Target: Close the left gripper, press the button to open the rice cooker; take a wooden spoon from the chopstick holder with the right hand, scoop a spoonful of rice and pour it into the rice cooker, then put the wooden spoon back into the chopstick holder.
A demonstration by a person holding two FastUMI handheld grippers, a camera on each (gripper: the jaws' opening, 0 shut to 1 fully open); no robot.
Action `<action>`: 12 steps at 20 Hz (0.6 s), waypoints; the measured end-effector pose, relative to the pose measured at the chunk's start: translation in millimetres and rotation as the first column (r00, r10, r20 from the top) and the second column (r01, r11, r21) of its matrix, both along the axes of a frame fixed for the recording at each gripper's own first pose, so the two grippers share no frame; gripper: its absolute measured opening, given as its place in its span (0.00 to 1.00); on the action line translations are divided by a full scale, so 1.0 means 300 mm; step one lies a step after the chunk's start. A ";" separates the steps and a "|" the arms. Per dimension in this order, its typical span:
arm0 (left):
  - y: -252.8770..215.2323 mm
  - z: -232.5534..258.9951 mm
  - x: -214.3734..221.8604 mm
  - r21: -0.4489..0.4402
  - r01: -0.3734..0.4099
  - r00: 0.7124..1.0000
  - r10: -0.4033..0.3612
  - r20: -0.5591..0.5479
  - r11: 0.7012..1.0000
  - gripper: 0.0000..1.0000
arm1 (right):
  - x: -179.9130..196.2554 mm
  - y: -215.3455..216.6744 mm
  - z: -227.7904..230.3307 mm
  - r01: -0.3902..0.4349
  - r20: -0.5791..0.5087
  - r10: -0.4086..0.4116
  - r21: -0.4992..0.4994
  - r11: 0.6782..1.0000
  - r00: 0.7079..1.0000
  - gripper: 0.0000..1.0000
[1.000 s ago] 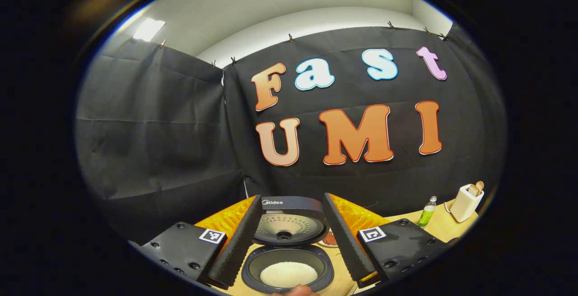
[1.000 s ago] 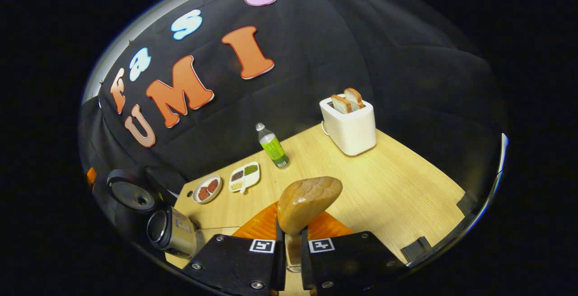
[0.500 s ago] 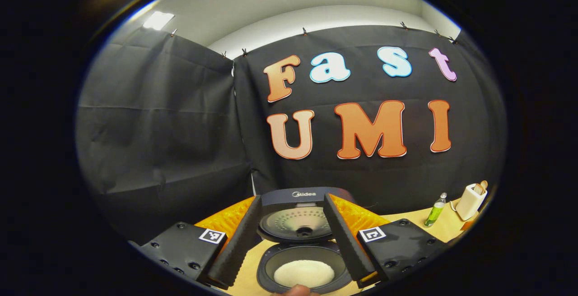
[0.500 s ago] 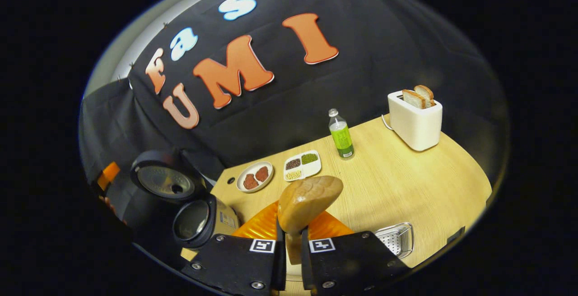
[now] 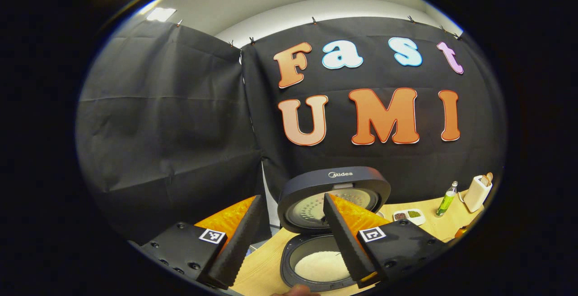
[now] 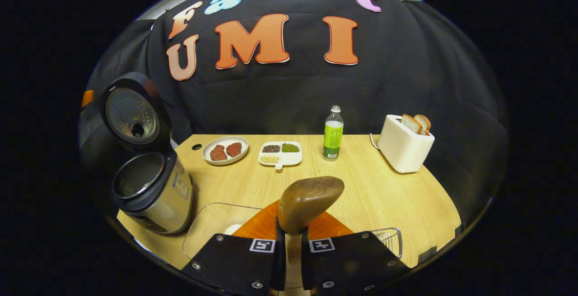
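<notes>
right gripper fingers pinch the smooth wooden spoon; left gripper ridged fingers spread.

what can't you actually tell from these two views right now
- Wooden spoon bowl, right gripper view: faces away, so any rice on it is hidden.
- Clear container, right gripper view: mostly behind the right gripper.
- Rice cooker front, left gripper view: cut off by the bottom edge.
</notes>
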State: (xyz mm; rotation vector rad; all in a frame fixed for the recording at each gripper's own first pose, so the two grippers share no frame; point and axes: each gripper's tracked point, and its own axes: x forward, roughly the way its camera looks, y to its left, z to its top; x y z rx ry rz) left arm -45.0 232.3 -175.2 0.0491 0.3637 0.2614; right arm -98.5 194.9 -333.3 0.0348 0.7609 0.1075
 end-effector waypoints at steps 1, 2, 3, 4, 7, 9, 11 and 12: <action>0.009 -0.009 0.001 0.002 0.004 1.000 -0.004 -0.006 1.000 0.92 | -0.002 0.001 -0.016 0.004 0.001 -0.004 -0.025 1.000 1.000 0.13; 0.015 -0.019 0.006 0.004 0.012 1.000 -0.012 -0.014 1.000 0.92 | -0.014 0.006 -0.034 0.011 -0.009 -0.011 -0.042 0.999 1.000 0.13; 0.018 -0.025 0.013 0.006 0.018 1.000 -0.018 -0.020 1.000 0.92 | -0.023 0.002 -0.043 0.035 -0.007 -0.036 -0.061 0.998 0.999 0.13; 0.018 -0.028 0.022 0.009 0.026 0.999 -0.026 -0.021 1.000 0.92 | -0.028 0.004 -0.053 0.046 0.005 -0.045 -0.077 0.996 0.999 0.13; 0.024 -0.038 0.037 0.025 0.053 0.998 -0.052 -0.026 0.998 0.92 | -0.050 0.022 -0.059 -0.002 0.065 0.013 -0.164 0.986 0.998 0.12; 0.012 -0.039 0.046 0.022 0.069 0.997 -0.069 -0.032 0.997 0.92 | -0.078 0.047 -0.079 -0.025 0.065 0.037 -0.177 0.984 0.997 0.12; 0.005 -0.042 0.053 0.021 0.082 0.996 -0.081 -0.034 0.996 0.97 | -0.108 0.052 -0.111 -0.031 0.065 0.044 -0.187 0.982 0.997 0.11; 0.001 -0.041 0.058 0.023 0.085 0.996 -0.084 -0.035 0.996 0.95 | -0.127 0.058 -0.129 -0.023 0.057 0.034 -0.180 0.983 0.998 0.12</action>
